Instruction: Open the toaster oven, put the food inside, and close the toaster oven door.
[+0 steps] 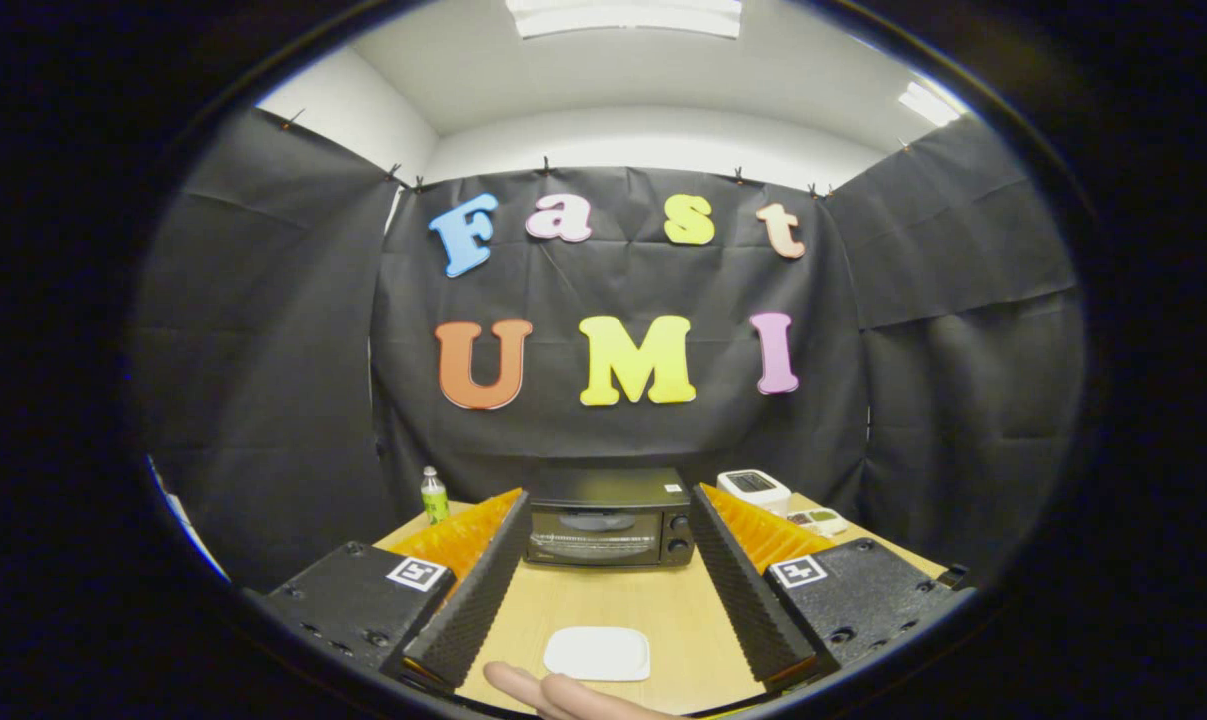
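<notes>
A black toaster oven (608, 518) stands on the wooden table (613, 598) at the far end, beyond my fingers, with its glass door shut and two knobs on its right side. A white flat plate (597, 653) lies on the table between my fingers, close to me; I cannot tell whether food is on it. My gripper (608, 520) is open wide, with nothing between the fingers (475, 600). A person's fingers (553, 692) rest on the table just in front of the plate.
A small green bottle (434, 495) stands left of the oven. Right of the oven sit a white appliance (753, 489) and a small tray with compartments (816, 520). Black cloth walls close in the table on three sides.
</notes>
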`<state>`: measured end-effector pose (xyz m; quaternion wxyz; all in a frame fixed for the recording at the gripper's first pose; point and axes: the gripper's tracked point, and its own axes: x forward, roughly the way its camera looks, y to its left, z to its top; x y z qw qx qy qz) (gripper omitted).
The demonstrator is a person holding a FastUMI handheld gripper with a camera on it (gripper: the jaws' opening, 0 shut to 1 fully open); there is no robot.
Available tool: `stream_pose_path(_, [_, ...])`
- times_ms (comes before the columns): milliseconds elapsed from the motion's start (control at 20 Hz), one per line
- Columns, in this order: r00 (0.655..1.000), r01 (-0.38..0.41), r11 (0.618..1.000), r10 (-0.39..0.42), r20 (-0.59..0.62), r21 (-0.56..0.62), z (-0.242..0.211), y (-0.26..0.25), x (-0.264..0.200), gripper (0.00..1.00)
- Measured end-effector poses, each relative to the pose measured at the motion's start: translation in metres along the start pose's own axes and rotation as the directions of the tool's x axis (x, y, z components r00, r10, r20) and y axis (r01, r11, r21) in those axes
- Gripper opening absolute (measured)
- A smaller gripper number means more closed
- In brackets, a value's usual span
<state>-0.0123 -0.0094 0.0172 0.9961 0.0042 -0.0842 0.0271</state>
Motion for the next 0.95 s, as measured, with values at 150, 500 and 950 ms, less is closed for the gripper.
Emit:
stream_pose_path(150, [1.000, -0.010, 0.999, 0.011, 0.027, -0.032, -0.001, -0.005, -0.011, 1.00])
stream_pose_path(500, [0.997, -0.022, 1.000, 0.021, -0.081, -0.011, -0.035, -0.015, 0.003, 1.00])
stream_pose_path(950, [0.994, -0.027, 1.000, 0.026, -0.106, -0.012, -0.046, -0.021, 0.008, 1.00])
